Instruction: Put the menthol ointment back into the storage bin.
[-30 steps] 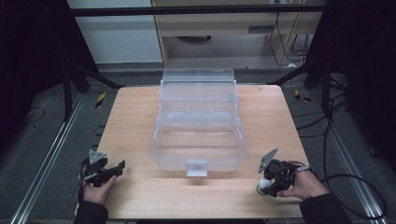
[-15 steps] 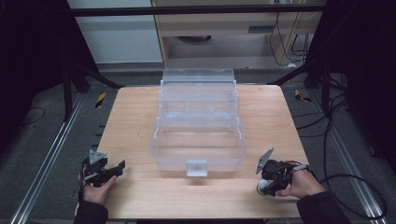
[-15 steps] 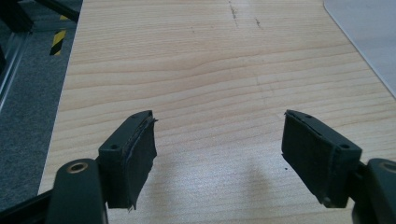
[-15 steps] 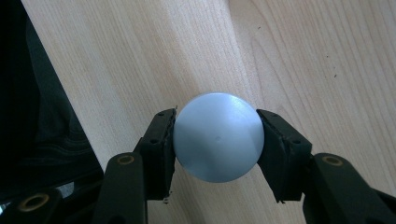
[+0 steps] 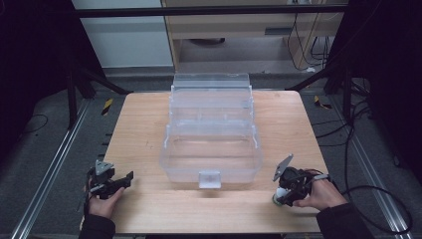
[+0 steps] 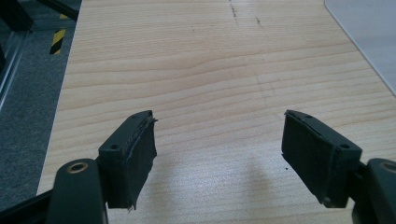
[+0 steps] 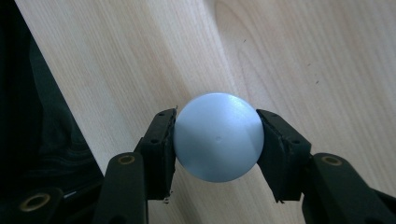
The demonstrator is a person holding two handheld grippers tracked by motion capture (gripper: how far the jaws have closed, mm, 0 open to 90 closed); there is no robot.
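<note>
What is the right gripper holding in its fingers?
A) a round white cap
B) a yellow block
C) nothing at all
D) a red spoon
A: in the right gripper view the right gripper has its fingers pressed on both sides of a round white cap over the wooden table.

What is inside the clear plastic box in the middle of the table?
The clear box looks empty: wood table shows through its front bin. The stepped rear tiers are too glary to tell.
</note>
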